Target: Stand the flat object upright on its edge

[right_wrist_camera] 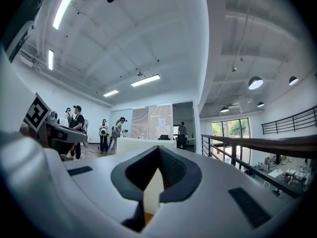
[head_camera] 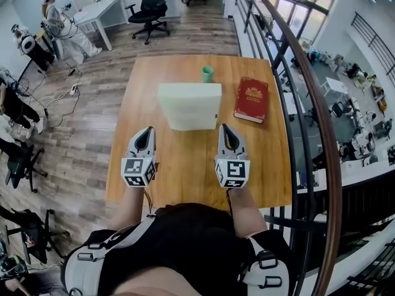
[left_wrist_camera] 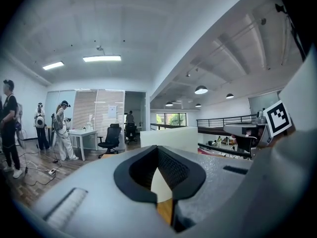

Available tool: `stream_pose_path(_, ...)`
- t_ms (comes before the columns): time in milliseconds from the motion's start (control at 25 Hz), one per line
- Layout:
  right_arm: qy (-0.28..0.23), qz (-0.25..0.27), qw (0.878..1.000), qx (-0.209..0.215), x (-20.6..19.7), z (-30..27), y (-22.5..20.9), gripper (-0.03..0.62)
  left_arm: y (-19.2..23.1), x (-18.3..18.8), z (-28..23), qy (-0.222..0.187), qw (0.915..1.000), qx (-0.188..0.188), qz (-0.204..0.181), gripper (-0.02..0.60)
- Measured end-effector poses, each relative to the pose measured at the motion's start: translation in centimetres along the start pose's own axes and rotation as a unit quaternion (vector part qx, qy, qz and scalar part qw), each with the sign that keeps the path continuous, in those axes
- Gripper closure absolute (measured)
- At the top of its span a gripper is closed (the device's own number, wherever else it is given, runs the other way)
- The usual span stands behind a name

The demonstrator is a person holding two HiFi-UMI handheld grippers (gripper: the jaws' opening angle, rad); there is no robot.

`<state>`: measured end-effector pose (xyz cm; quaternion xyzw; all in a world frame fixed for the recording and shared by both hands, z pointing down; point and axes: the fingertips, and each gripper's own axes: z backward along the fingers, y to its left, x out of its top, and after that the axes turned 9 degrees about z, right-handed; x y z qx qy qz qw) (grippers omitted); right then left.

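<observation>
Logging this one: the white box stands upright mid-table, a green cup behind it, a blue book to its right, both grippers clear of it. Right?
Not quite: the head view shows the book is red, not blue. The rest holds: the white box stands upright, the green cup behind it, and the left gripper and right gripper are clear of it.
</observation>
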<state>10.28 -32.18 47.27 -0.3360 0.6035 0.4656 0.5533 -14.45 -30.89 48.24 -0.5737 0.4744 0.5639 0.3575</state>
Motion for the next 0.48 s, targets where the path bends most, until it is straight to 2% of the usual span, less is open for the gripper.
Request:
stream_pose_path(280, 0.002, -0.012, 1.000, 0.006, -0.36, 0.11, 0.26, 0.589, -0.78, -0.62, -0.41, 0.006, 0.9998, -0.015, 0.013, 0.575)
stream_pose_path(480, 0.001, -0.016, 1.000, 0.011, -0.35, -0.04, 0.27, 0.589, -0.86, -0.89, -0.70, 0.009, 0.9999, -0.011, -0.008, 0.576)
